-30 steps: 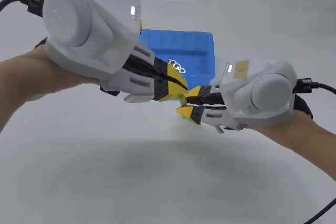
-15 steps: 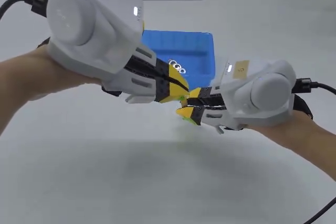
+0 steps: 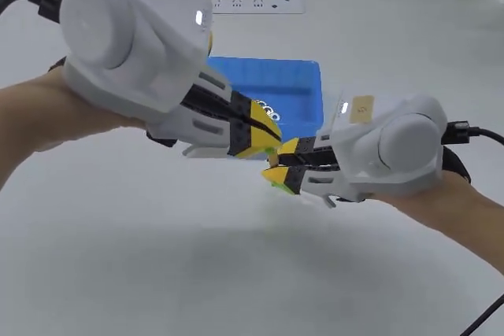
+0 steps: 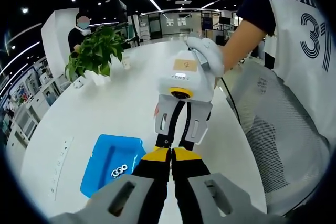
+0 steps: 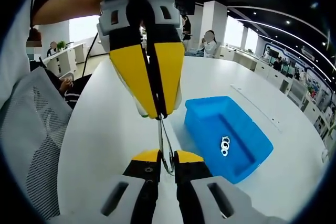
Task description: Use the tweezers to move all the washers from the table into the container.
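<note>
Thin metal tweezers (image 5: 164, 140) run between the two grippers, which meet tip to tip above the white table (image 3: 157, 257). My right gripper (image 5: 167, 157) is shut on their looped back end. My left gripper (image 5: 157, 114) comes in from the top of the right gripper view and is shut on their other end. In the head view the left gripper (image 3: 268, 138) and the right gripper (image 3: 276, 172) hang just in front of the blue container (image 3: 303, 84). Three washers (image 5: 224, 145) lie together inside it. A small green bit (image 3: 277, 181) peeks out under the right tips.
A white power strip (image 3: 252, 3) lies behind the container. A potted plant (image 4: 94, 56) stands further along the table. A mesh chair (image 4: 283, 135) and the person's torso are on the near side. Bare table spreads around the container.
The grippers stay tip to tip on the tweezers. Only the head camera has shifted a little, so the picture sits slightly lower.
</note>
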Demonstrator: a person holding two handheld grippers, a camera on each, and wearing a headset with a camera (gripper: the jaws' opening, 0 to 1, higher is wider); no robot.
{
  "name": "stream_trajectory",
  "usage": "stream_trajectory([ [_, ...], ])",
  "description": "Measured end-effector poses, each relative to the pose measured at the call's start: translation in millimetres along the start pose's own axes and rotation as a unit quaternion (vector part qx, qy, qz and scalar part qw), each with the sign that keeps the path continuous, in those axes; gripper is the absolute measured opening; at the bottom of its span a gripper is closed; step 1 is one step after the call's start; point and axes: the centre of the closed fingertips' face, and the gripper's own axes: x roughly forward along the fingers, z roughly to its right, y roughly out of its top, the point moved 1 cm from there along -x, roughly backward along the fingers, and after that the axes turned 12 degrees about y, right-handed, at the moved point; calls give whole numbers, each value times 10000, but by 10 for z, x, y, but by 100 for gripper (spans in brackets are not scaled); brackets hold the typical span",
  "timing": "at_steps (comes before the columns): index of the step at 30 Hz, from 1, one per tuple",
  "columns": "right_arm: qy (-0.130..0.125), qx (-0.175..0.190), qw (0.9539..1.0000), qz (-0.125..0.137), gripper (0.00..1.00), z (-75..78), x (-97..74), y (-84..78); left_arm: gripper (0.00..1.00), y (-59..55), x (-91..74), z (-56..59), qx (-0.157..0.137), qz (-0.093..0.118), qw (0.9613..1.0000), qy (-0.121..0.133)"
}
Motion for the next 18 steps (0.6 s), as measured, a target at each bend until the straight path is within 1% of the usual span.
stream_trajectory([
  [4,-34,-106,9999,47,11,10,-41,109,5,68,-93,-44,99,13,9999,49],
  [6,-52,-167,9998,90,11,23,-67,186,5,142,-150,-82,167,59,9998,93],
  [7,-59,-209,9997,114,11,34,-84,229,5,153,-160,-89,180,67,9998,100],
  [8,-62,-225,9996,136,11,45,-98,258,5,186,-191,-114,207,88,9997,119],
  [10,-66,-308,9994,165,11,76,-131,328,5,191,-225,-166,288,111,9994,157],
  [13,-75,-442,9988,171,11,125,-178,419,5,247,-278,-239,370,144,9990,202],
  [16,-77,-480,9985,256,11,187,-223,520,5,311,-321,-321,426,216,9986,245],
  [18,-85,-514,9983,275,11,211,-235,559,5,341,-342,-370,465,223,9984,250],
])
